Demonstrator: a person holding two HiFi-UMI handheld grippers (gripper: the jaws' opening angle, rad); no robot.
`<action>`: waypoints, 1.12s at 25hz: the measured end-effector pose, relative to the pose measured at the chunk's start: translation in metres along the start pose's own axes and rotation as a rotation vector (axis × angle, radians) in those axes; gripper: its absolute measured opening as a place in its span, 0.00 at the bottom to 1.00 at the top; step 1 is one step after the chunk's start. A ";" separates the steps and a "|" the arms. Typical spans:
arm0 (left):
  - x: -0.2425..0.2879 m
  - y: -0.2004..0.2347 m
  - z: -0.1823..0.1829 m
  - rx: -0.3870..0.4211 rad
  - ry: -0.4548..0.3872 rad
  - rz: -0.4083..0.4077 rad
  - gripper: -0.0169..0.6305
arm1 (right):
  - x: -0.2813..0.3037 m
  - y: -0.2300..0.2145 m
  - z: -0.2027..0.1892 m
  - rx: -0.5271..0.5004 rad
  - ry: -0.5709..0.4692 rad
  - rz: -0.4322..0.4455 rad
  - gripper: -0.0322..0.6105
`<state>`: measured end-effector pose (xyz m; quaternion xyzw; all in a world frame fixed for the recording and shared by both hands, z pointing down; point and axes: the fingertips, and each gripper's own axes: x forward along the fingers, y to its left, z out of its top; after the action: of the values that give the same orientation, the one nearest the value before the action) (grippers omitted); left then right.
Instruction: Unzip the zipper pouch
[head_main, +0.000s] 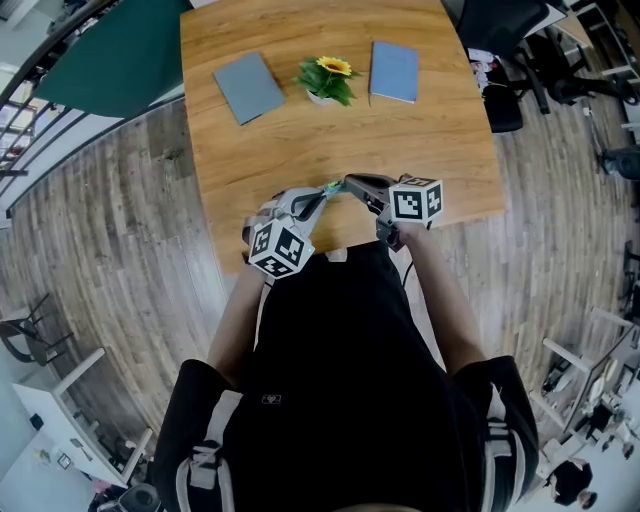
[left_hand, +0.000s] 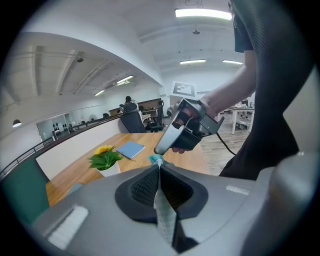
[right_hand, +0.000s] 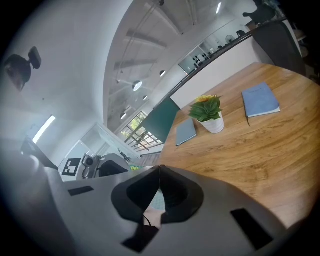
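Note:
The zipper pouch (head_main: 332, 187) is a small teal and pale piece held in the air just above the front edge of the wooden table (head_main: 430, 150), between the two grippers. My left gripper (head_main: 322, 195) comes at it from the left and is shut on it. In the left gripper view, pale fabric (left_hand: 163, 212) runs between the closed jaws and a teal tip (left_hand: 156, 159) sticks out in front. My right gripper (head_main: 348, 182) meets it from the right, shut on the pouch's other end. Pale fabric (right_hand: 158, 201) shows between those jaws; I cannot make out the zipper pull.
A potted sunflower (head_main: 326, 80) stands at the table's far middle. Grey-blue notebooks lie either side of it, one to the left (head_main: 248, 86) and one to the right (head_main: 395, 71). Office chairs (head_main: 500, 60) stand off the table's right; a dark green panel (head_main: 110, 60) lies at far left.

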<state>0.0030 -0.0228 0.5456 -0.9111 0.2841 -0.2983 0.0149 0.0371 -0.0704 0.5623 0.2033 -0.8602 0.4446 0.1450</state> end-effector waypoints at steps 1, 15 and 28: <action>0.000 0.001 0.000 0.001 0.000 0.001 0.04 | 0.000 -0.001 0.001 -0.002 0.002 -0.004 0.06; -0.008 0.005 0.007 0.009 -0.009 0.020 0.04 | 0.000 -0.017 0.001 -0.018 0.003 -0.043 0.06; -0.020 0.006 0.008 -0.025 -0.029 0.028 0.04 | -0.007 -0.031 -0.006 -0.001 -0.007 -0.068 0.06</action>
<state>-0.0088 -0.0185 0.5266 -0.9114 0.3002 -0.2811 0.0120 0.0584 -0.0801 0.5849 0.2341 -0.8534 0.4385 0.1572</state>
